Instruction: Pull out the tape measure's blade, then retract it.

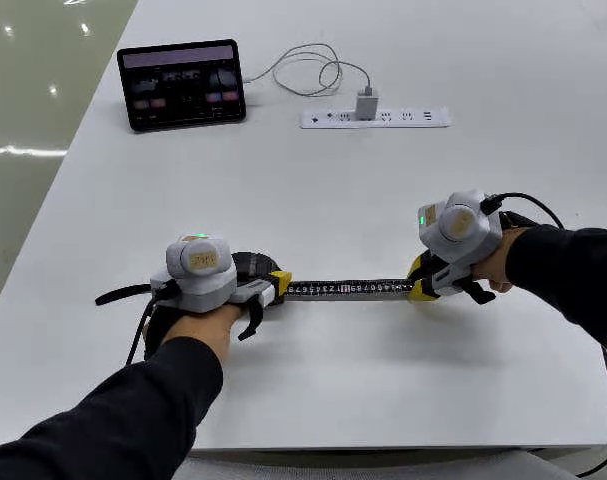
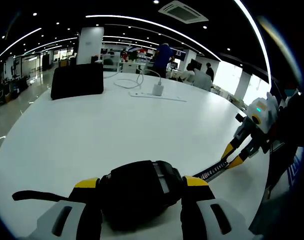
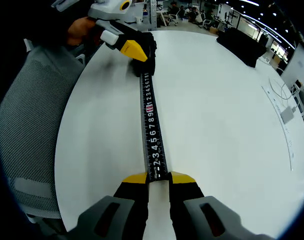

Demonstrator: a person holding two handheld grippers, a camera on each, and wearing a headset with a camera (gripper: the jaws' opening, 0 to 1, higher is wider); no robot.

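Two grippers share one tape measure (image 1: 259, 270) on the white table (image 1: 383, 190): the left gripper (image 2: 140, 183) clamps its black case (image 2: 137, 197), the right gripper (image 3: 157, 178) pinches the blade (image 3: 150, 120) tip — best pulled level and straight, case pinned.

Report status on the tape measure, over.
Left tongs shut on case. Right tongs shut on blade tip, blade drawn out. Tablet, power strip well clear.

We see a bright room: long white ceiling light strips (image 2: 136, 19) glare on the shiny pale floor (image 1: 33, 110). Both gripper views bend at the edges.
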